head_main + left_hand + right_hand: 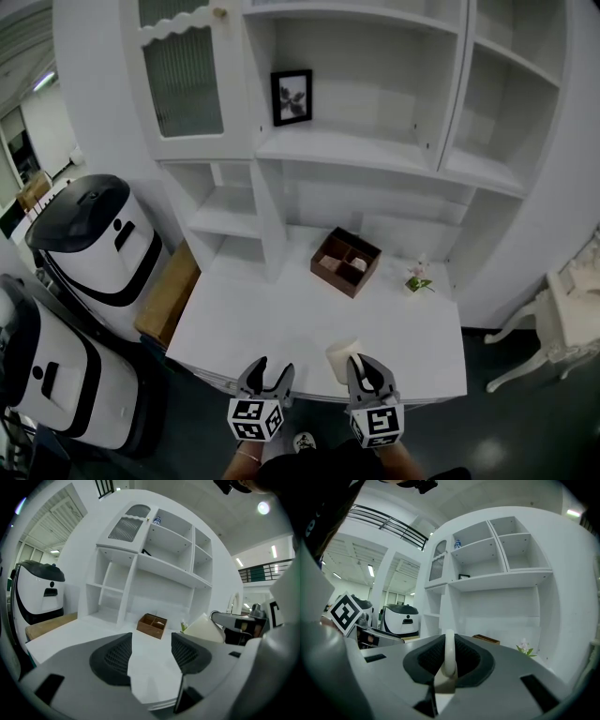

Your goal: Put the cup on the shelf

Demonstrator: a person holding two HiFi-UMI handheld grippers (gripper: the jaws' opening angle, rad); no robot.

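1. Left gripper [270,371]: nearest item, at the near edge of the white surface [272,323]. Its fingers [112,658] stand wide apart with nothing between them, only bare surface beyond.

2. Right gripper [367,367]: just right of the left one. Its fingers [424,660] are drawn narrow, clamped on a thin cream part of the cup.

3. Cup [339,354]: cream-coloured, held in the right gripper over the near edge of the surface, tilted.

4. Wooden box [345,261]: brown, open-topped, divided into compartments, at the far middle of the surface.

5. Flowering sprig [418,277]: small, to the right of the wooden box, apart from it.

6. Shelf unit [375,150]: white, rising at the far side of the surface. A dark picture frame [292,96] stands on an upper shelf, with a ribbed-glass door [183,75] to its left.

7. Machines [94,234]: two, white and black, on the floor at the left.
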